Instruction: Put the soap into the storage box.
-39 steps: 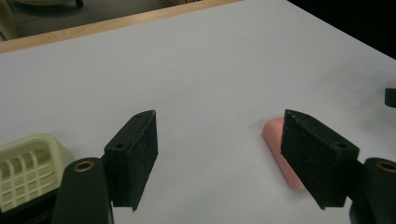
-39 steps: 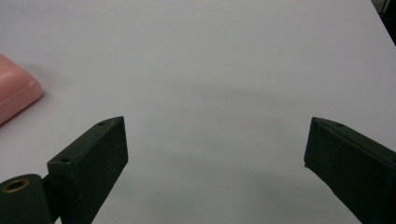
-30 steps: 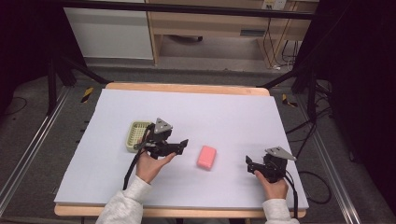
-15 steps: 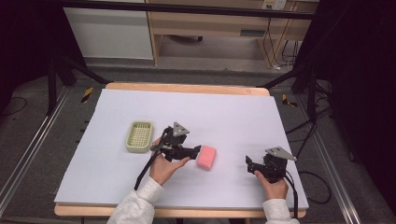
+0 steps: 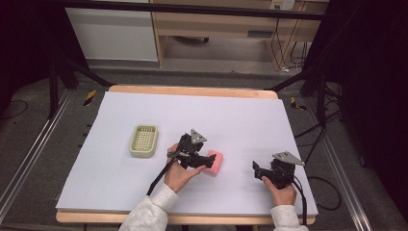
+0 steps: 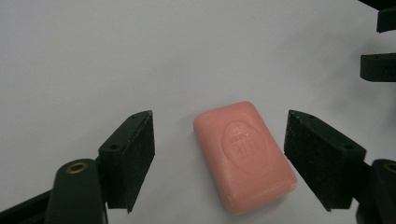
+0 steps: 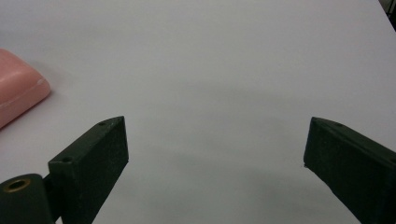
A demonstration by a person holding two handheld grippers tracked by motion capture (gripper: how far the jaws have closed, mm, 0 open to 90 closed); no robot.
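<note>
- Left gripper (image 6: 219, 158) jaws are spread wide with the pink soap bar (image 6: 245, 156) sitting right between them, not touching either one as far as I can tell. Nothing's gripped yet.
- Soap lies flat on the white table cover (image 5: 240, 115), stamped face up. Its long axis runs on a slant across the gap in the left gripper view, so the jaws would probably close on the long sides a bit skewed rather than square.
- From the high view the left gripper (image 5: 199, 156) is right at the soap (image 5: 215, 162), which pokes out just past its tips on the right side.
- Right gripper (image 7: 215, 168) is also wide open, holding nothing, just bare table between its jaws. It sits well off to the right (image 5: 269, 173), so the left hand is clearly the nearer one.
- Right gripper view catches a corner of the soap (image 7: 18, 91) at its far left edge.
- High view adds the green slotted soap dish (image 5: 144, 141), empty, left of the left gripper. My guess is that's where the soap ends up.
</note>
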